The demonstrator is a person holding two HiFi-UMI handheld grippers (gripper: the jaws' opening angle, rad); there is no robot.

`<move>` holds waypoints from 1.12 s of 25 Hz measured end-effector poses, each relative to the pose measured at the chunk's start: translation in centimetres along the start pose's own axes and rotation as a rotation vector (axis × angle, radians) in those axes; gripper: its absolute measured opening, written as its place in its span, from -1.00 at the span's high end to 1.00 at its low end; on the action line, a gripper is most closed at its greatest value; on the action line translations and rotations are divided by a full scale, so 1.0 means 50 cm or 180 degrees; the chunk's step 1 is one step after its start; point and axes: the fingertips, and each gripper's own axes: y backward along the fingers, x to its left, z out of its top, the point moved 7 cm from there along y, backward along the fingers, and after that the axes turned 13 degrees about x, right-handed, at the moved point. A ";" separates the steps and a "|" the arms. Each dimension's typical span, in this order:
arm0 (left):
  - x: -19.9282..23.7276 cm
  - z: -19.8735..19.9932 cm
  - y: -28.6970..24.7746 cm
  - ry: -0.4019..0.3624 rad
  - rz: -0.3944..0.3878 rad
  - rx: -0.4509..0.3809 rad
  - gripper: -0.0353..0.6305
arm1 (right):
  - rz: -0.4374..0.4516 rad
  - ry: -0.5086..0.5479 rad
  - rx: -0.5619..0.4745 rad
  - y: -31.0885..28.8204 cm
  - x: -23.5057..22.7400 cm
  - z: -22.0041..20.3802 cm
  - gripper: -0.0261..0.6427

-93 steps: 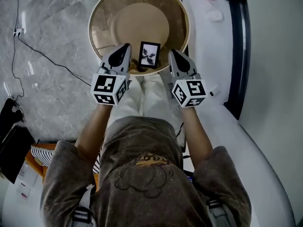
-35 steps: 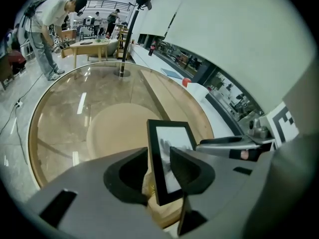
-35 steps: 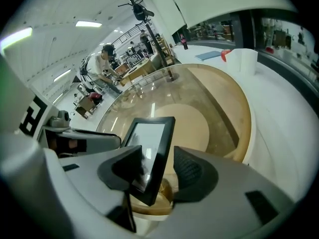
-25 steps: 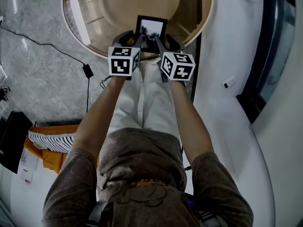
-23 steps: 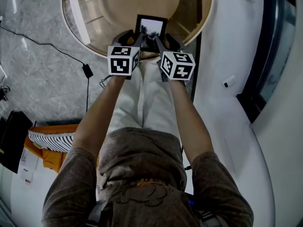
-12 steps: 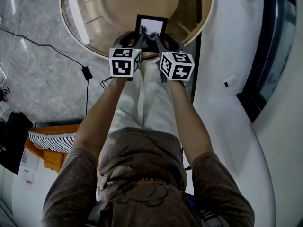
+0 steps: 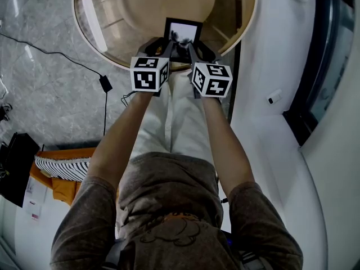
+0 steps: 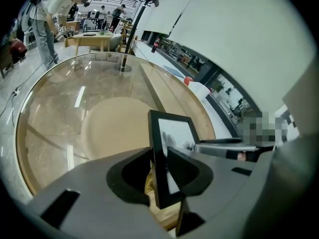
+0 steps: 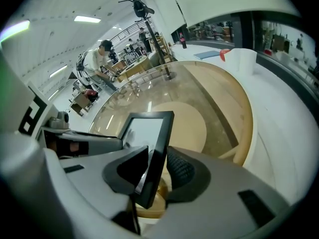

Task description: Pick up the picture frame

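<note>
Left gripper [image 8: 159, 156] and right gripper [image 9: 157, 161], which flanked the picture frame [image 7: 183, 31] with a gap in the earliest picture, now sit on it, and their jaws have just been closing. The left pinches the frame's left upright, one jaw on the glass face and one behind; the right holds the right upright likewise. From both grippers the frame rises toward 12 o'clock with its long axis upright, equally near each hand. It stands at the 6 o'clock rim of the round glass desk [image 7: 107, 21]. It has a thin black border around a pale print with a dark motif.
</note>
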 end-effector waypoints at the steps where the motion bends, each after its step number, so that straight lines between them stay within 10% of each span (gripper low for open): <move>1: 0.001 0.000 0.001 0.0005 -0.0010 -0.0005 0.55 | -0.0002 -0.0010 -0.0002 0.000 0.000 0.000 0.54; 28: -0.018 0.054 0.096 0.0170 -0.0031 -0.0006 0.63 | -0.0032 -0.0082 -0.0147 0.085 0.043 0.067 0.64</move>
